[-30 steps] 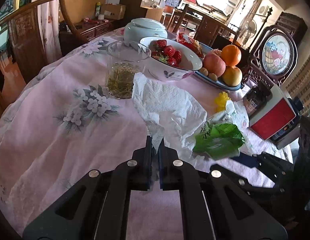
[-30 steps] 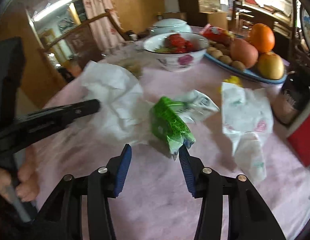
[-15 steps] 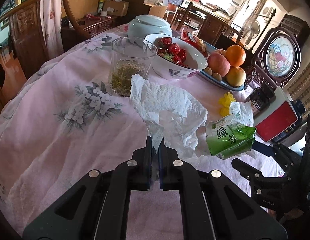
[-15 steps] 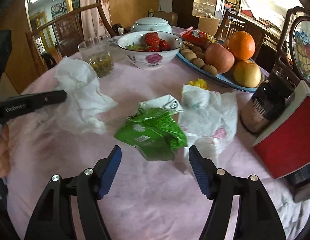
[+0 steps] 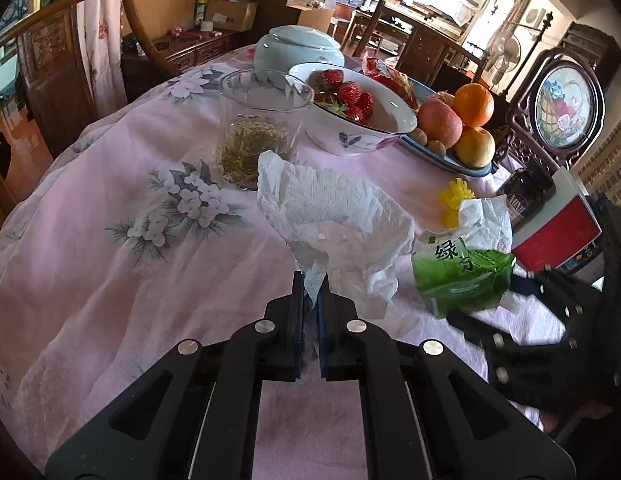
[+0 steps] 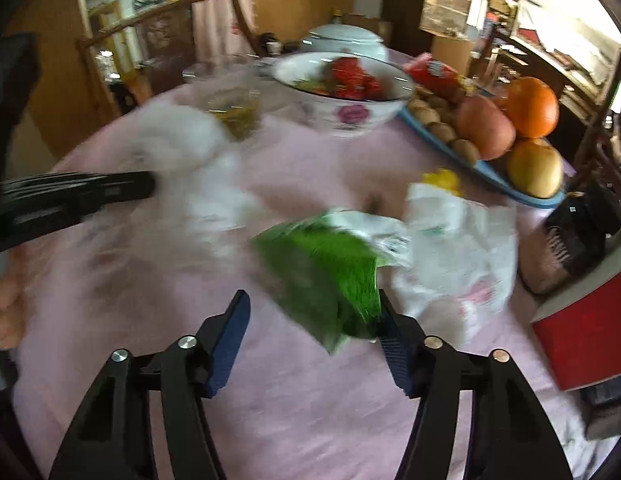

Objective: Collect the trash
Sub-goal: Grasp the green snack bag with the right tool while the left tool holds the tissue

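- While your left gripper (image 5: 310,280) keeps its jaws clamped on a corner of the crumpled paper towel (image 5: 334,208), hold that pinch steady; the rest of the sheet lies on the pink worktop (image 5: 110,240).
- Right gripper (image 6: 310,316): jaws apart and closing. The green wrapper (image 6: 330,276) sits between them, against the right-hand finger, with a clear gap on the left side; it does not look pinched yet.
- Step in hand, as judged: securing the green wrapper. Centre it between the jaws before you close, so the slick foil does not slide out sideways. The right wrist view is blurred, so exact contact is hard to read.
- Further trash: white plastic bag (image 6: 462,240), just beside the wrapper on its right; a small yellow item (image 6: 440,180) behind it, near the plate.
- Not trash, leave alone: glass of tea leaves (image 5: 262,128), close behind the paper towel; bowl of strawberries (image 5: 358,120); blue plate of fruit (image 5: 450,152); lidded ceramic pot (image 5: 298,52).
- Obstacles: dark jar (image 5: 526,196) and red-and-white box (image 5: 558,232), right of the bag. Lifting the towel carelessly could catch the glass.
- Your two grippers work near each other; keep them from crossing.
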{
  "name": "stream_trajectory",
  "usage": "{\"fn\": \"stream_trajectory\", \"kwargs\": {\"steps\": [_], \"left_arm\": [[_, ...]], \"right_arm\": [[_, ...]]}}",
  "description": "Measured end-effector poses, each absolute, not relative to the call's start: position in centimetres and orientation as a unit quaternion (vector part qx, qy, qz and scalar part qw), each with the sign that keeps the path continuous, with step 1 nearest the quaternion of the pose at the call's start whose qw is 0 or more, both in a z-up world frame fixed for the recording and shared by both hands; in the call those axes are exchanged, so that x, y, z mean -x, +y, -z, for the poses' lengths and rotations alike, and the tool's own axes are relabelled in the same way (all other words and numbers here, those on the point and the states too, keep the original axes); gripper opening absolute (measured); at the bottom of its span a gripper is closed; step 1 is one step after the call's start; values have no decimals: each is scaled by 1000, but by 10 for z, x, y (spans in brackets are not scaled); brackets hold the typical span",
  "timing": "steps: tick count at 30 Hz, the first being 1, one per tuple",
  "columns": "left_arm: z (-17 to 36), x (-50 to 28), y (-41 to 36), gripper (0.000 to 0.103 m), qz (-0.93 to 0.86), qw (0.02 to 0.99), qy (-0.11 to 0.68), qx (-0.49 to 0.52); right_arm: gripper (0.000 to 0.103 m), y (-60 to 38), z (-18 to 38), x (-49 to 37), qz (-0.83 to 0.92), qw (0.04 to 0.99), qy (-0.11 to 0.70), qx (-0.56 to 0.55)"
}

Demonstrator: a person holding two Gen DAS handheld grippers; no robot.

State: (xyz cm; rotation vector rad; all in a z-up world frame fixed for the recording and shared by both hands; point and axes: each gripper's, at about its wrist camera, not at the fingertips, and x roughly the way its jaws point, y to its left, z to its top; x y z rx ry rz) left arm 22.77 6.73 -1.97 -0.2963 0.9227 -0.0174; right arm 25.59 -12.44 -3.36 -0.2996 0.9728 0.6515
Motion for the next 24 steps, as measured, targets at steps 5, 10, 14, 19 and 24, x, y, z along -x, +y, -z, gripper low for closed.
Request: {"fn": "stream_trajectory", "kwargs": {"steps": [5, 10, 14, 19, 24], "left_arm": [[19, -227, 66, 7, 9, 886, 443, 135], [23, -230, 65, 7, 9, 883, 450, 135], [23, -230, 65, 7, 7, 884, 448, 133], [25, -232, 62, 7, 8, 882, 453, 130], [28, -232, 60, 7, 12, 881, 455, 128]], "right_arm": [[59, -117, 29, -249, -331, 817, 459, 115], [58, -111, 37, -269, -328, 811, 479, 63], [48, -107, 41, -280, -311, 819, 480, 45], [19, -108, 42, -283, -282, 830, 479, 44], [18, -119, 32, -268, -247, 850, 463, 36]]}}
